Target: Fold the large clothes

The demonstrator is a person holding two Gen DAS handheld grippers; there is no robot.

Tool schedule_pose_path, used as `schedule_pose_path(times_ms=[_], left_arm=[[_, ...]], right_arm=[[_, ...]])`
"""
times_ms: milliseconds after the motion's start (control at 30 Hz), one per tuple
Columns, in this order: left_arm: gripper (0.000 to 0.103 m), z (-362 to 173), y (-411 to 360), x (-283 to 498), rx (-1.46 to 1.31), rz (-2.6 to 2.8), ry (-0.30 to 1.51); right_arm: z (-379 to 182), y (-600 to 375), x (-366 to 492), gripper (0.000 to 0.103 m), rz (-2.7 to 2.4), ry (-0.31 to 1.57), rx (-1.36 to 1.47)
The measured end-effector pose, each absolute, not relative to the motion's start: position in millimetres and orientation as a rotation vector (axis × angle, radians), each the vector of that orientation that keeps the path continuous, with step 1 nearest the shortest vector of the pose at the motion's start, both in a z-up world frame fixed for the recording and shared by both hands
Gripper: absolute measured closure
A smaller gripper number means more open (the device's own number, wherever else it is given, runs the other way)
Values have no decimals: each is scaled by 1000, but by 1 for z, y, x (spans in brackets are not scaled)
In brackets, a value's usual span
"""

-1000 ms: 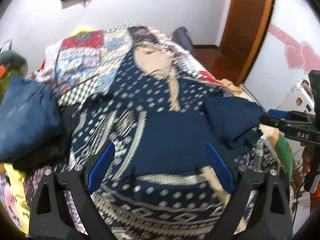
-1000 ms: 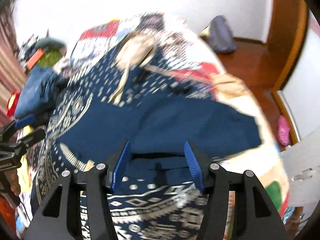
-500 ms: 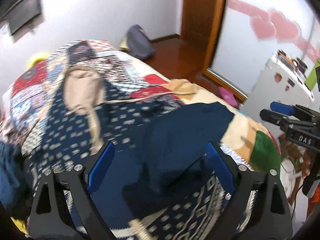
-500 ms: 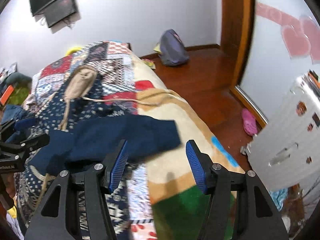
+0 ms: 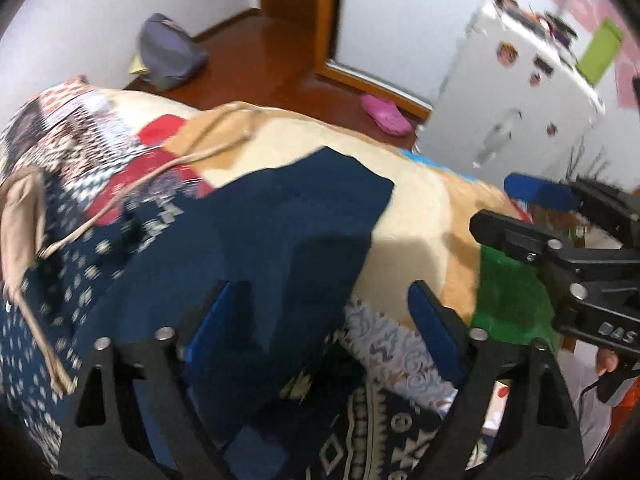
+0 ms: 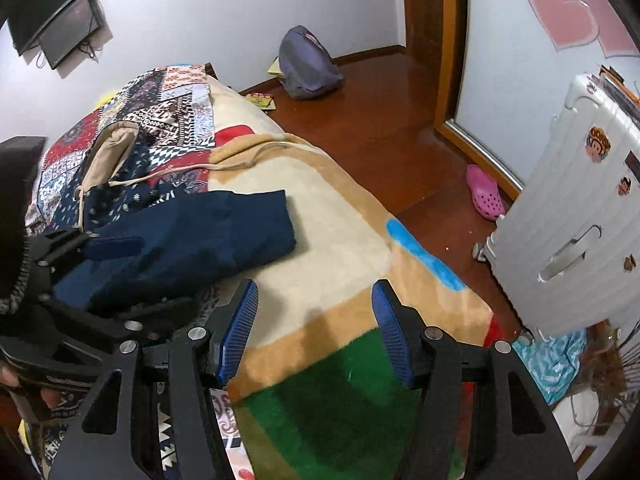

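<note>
A navy hoodie with white patterning, a beige hood and a drawstring lies spread on the bed. Its plain navy sleeve reaches out over the beige and green blanket. My left gripper hangs over the sleeve with its jaws closing; the fabric lies between the blue pads, which are not pressing it. My right gripper is open just past the sleeve's end, with only blanket under it.
The bed's edge drops to a wooden floor on the right. A white suitcase stands close to the bed. A pink shoe and a grey backpack lie on the floor. A screen hangs on the wall.
Both grippers swept right, off the hoodie's patterned body to its sleeve and the bed's edge. The left jaws have narrowed a little. The sleeve stays lying on the blanket.
</note>
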State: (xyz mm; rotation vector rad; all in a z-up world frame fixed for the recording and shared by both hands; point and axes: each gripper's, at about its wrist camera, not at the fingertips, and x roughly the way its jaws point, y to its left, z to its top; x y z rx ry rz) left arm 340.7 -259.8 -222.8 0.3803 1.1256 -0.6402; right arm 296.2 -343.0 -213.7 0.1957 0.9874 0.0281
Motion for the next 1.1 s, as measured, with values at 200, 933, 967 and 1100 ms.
schedule_pose_path(times_ms=[200, 933, 967, 1100], left_arm=[[66, -248, -268, 360, 366, -605, 1190], [97, -67, -54, 328, -66, -362, 775], [97, -65, -46, 325, -62, -341, 766], [97, -67, -5, 306, -56, -250, 754]], right_arm=[[-215, -348, 295, 48, 20, 988, 197], [-186, -290, 315, 48, 173, 920, 166], [-185, -284, 318, 48, 187, 919, 158], [-188, -256, 329, 48, 272, 939, 140]])
